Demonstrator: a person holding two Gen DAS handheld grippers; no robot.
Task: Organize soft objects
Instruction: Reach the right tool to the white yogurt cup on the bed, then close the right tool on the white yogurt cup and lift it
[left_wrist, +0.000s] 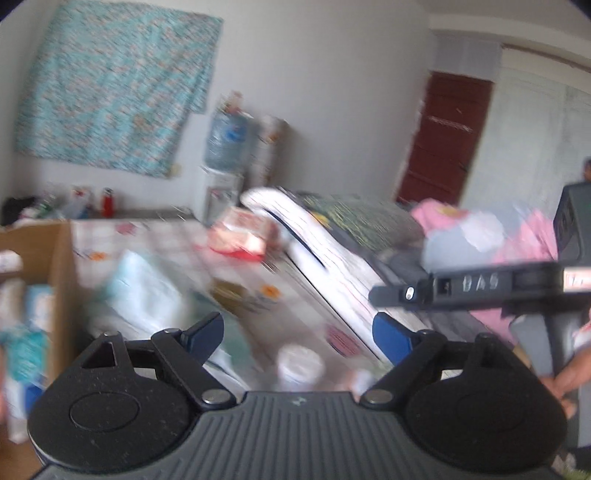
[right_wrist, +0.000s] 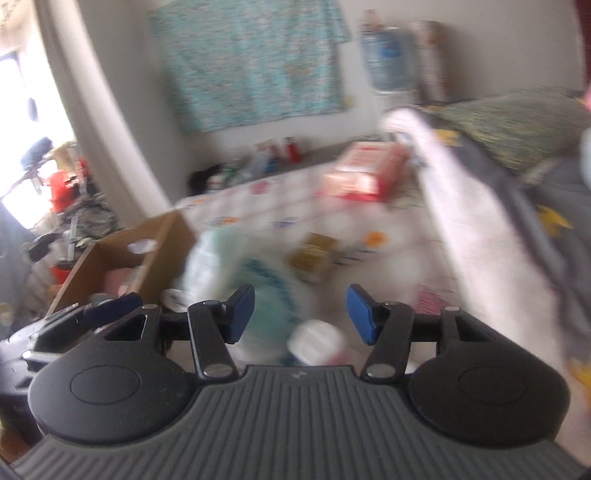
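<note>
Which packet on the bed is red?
The far red-and-white pack, beside the folded quilt. The nearer soft packs are pale blue and teal.

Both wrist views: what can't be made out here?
- Pale soft packs on the bed: left wrist view, motion blur hides their print.
- Cardboard box: right wrist view, contents blurred, partly behind the left gripper.
- White round thing: unidentifiable, blurred.

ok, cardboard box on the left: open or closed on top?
Open. The cardboard box shows no lid or flaps over the top in the right wrist view, and blurred items sit inside it.
</note>
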